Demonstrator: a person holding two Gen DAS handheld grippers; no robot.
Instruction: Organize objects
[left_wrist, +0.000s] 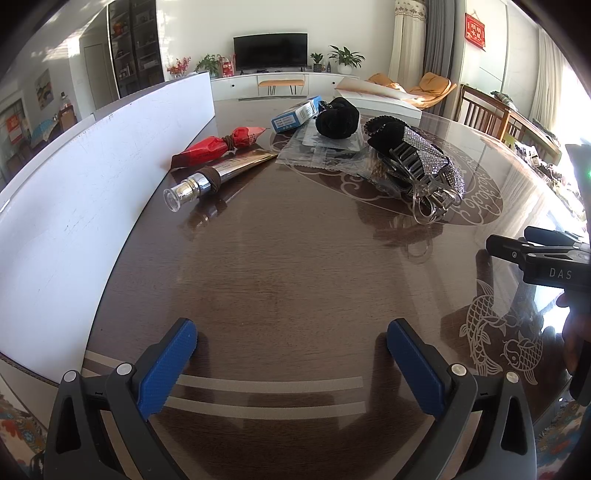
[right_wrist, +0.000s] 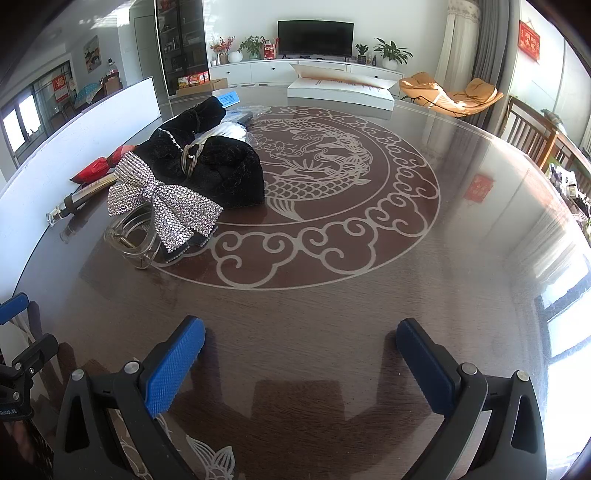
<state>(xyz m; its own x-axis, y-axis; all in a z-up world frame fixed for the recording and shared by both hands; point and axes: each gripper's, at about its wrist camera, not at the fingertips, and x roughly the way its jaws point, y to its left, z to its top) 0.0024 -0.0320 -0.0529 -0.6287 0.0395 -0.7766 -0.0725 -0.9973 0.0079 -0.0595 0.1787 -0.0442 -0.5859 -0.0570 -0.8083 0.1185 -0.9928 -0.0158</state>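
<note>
both grippers hover low over the glossy dark table (left_wrist: 295, 266), and nothing is taken up yet. the left gripper (left_wrist: 291, 362) has its blue pads spread wide with only bare tabletop between them. the right gripper (right_wrist: 301, 365) is spread just the same and empty.

the things to sort sit in a loose cluster at the far left of the table, near the white board (left_wrist: 92, 177).

the count: one red packet (left_wrist: 218, 146) tied with a band, one metallic tube (left_wrist: 218, 175) with a clear cap, touching or nearly touching the packet, one blue-and-white box (left_wrist: 295, 116), one rhinestone bow hair clip (right_wrist: 162, 203) on a clear claw, at least two black plush hair pieces (right_wrist: 218, 166), and some clear plastic bags (left_wrist: 317, 149) beneath, number unclear.

handling, as a judgement: the tube looks light and smooth and may roll, so pinch across the flattened body, not the cap. the packet is soft, and the tied waist is the natural hold. the clear claw looks brittle and springy, so take it at the hinge, gently. the plush pieces will squash, so grip deep. the box is stiff and easy to take across its narrow sides.
</note>
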